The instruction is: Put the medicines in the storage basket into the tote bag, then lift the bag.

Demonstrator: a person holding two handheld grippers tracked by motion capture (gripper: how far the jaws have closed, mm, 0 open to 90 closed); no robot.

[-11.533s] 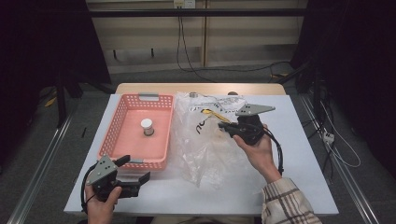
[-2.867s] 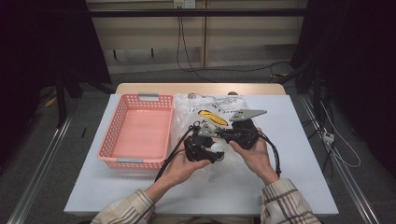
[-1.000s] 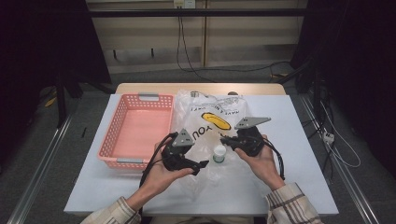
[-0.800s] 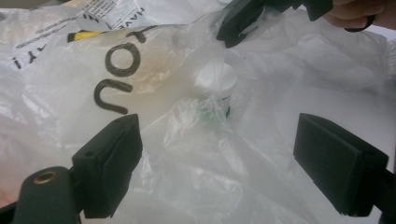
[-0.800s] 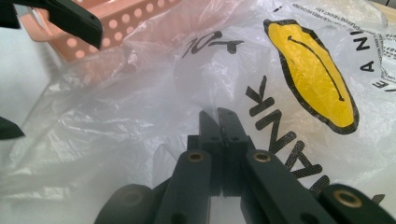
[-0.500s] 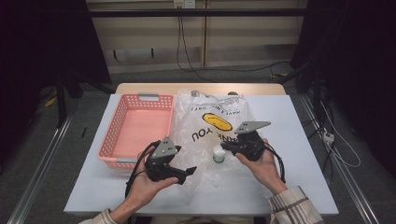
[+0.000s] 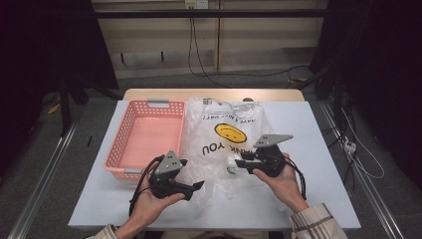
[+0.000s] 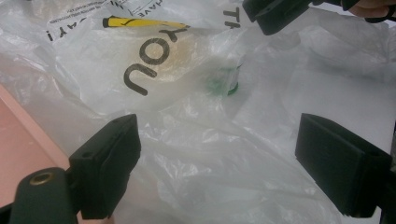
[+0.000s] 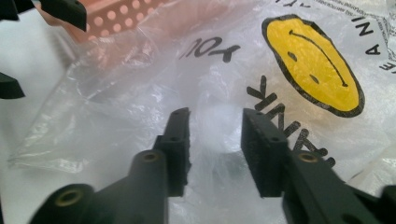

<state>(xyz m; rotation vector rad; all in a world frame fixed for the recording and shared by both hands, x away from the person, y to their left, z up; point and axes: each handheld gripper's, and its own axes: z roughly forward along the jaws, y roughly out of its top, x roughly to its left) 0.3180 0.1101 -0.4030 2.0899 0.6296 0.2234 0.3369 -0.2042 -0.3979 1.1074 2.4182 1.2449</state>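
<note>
A clear plastic bag (image 7: 224, 149) printed with a yellow smiley lies flat on the white table (image 7: 323, 149). Inside it, showing through the film, is a small white bottle with a green label (image 7: 232, 171) (image 8: 226, 80). My right gripper (image 7: 240, 160) (image 9: 215, 116) is just right of the bottle. Its jaws have just been opening and now stand apart over the bag film, with the pads pressing on nothing. My left gripper (image 7: 193, 174) (image 8: 217, 135) hovers wide open at the bag's near left edge, short of the bottle.
A pink perforated basket (image 7: 130, 149) stands left of the bag, touching it. Bare table lies near the front edge and at the right. Cables trail from both grippers toward the person.
The left gripper has drawn back to the left and toward the person, away from the bottle. The right gripper's jaws have opened. The bottle stays put inside the bag.
</note>
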